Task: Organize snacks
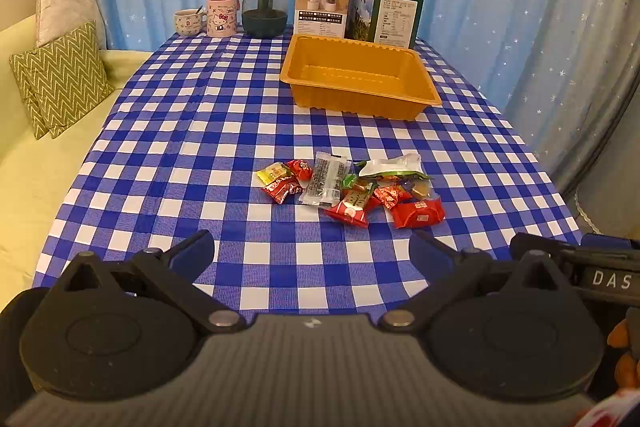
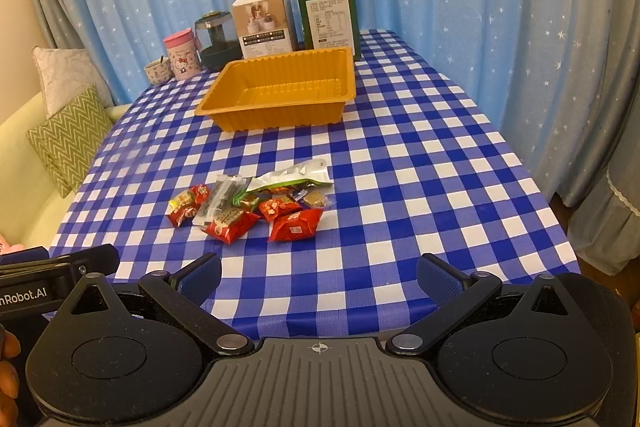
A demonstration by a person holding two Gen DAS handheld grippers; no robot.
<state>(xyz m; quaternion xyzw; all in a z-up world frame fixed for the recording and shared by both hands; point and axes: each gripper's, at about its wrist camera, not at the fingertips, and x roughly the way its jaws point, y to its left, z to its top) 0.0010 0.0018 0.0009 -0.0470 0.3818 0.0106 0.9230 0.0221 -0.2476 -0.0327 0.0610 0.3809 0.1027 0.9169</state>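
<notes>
A pile of small wrapped snacks (image 1: 348,189) lies on the blue checked tablecloth (image 1: 224,155), mostly red packets, with one clear dark packet (image 1: 325,179) and one white-green pouch (image 1: 394,165). It also shows in the right wrist view (image 2: 256,205). Behind it stands an empty orange plastic tray (image 1: 360,77), also in the right wrist view (image 2: 280,89). My left gripper (image 1: 312,253) is open and empty, near the table's front edge, short of the pile. My right gripper (image 2: 320,277) is open and empty, likewise short of the pile.
At the table's back stand a mug (image 1: 188,22), a pink Hello Kitty cup (image 1: 221,11), a dark glass jar (image 1: 265,7), a white box (image 1: 322,3) and a green box (image 1: 386,10). A sofa with cushions (image 1: 60,79) is left. Blue curtains hang behind.
</notes>
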